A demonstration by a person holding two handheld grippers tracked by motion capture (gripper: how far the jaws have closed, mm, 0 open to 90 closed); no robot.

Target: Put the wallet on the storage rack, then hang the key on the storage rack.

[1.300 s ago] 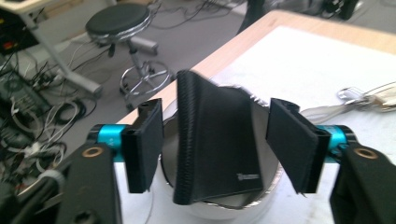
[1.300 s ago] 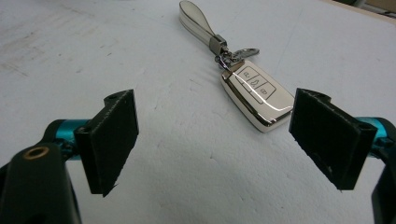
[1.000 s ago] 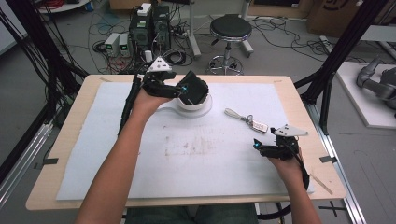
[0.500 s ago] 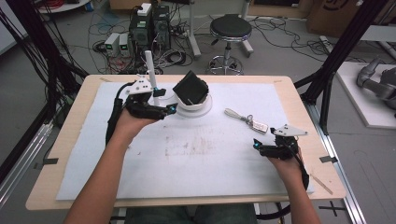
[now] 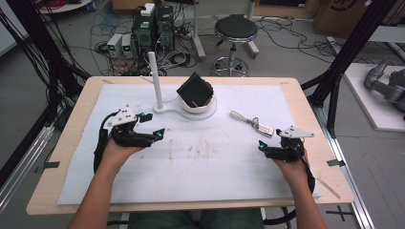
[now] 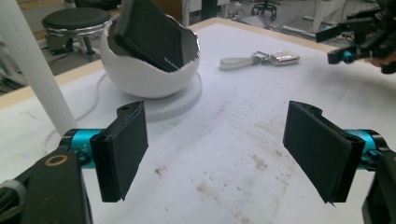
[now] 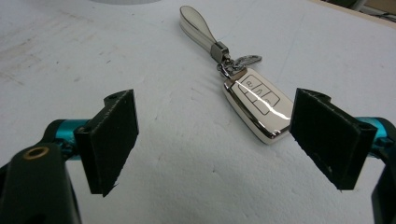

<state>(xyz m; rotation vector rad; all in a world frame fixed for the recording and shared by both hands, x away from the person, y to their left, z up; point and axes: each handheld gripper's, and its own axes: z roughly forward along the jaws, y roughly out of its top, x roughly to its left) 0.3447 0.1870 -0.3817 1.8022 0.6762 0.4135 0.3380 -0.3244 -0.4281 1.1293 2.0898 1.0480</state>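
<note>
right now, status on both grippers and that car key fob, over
Left gripper open, empty. Right gripper open, just short of the white-and-chrome car key fob lying flat on the white foam mat. Nothing between them.

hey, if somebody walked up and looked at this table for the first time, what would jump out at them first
Probably the black box tilted in the white bowl at the far middle of the table, beside a white upright post. Next, the shiny car key fob with its strap, lying on the white mat just ahead of the open right gripper. The left gripper is open too, over bare mat.
</note>
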